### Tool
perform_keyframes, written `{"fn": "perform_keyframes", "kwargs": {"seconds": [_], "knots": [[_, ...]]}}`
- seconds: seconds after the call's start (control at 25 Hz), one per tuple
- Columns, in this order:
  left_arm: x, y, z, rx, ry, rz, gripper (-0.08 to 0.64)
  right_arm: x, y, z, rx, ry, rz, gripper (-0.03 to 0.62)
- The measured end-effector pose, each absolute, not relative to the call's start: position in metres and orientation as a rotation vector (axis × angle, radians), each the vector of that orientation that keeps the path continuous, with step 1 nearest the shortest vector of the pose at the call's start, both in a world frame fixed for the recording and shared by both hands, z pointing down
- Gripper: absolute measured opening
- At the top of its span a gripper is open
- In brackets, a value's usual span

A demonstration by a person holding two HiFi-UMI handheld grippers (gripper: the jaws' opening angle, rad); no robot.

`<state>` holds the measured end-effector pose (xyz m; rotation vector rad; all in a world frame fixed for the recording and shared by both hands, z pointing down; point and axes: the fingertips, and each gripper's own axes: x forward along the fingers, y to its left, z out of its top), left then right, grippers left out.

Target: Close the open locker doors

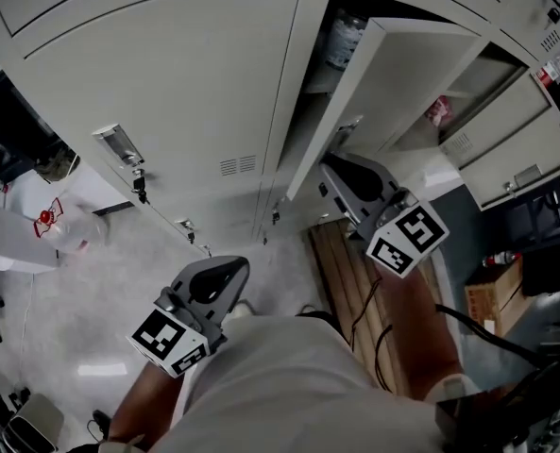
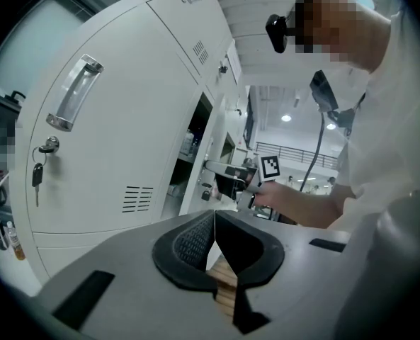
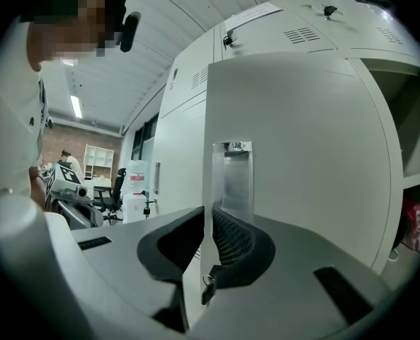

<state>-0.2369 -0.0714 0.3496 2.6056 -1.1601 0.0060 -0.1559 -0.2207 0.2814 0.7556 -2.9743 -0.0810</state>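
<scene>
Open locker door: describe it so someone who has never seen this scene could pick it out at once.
Start at the bank of pale grey lockers. Right of the big closed door with a key in its lock, the open locker door stands swung out. Unlike its flush neighbours, shelves show beside it, and the right gripper clamps its edge.

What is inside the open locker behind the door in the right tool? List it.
A clear bottle sits high in the locker. The door, gripped by the right tool, covers most of the interior, and the rest is too dark.
</scene>
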Motion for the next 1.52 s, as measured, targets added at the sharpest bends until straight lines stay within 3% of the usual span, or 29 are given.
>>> {"fn": "perform_keyframes", "kwargs": {"seconds": [1.52], "knots": [[-0.297,-0.082,0.361,2.581,-1.184,-0.002,0.012,-0.192,-0.282,0.301,0.946,-2.904,-0.06,0.025]]}}
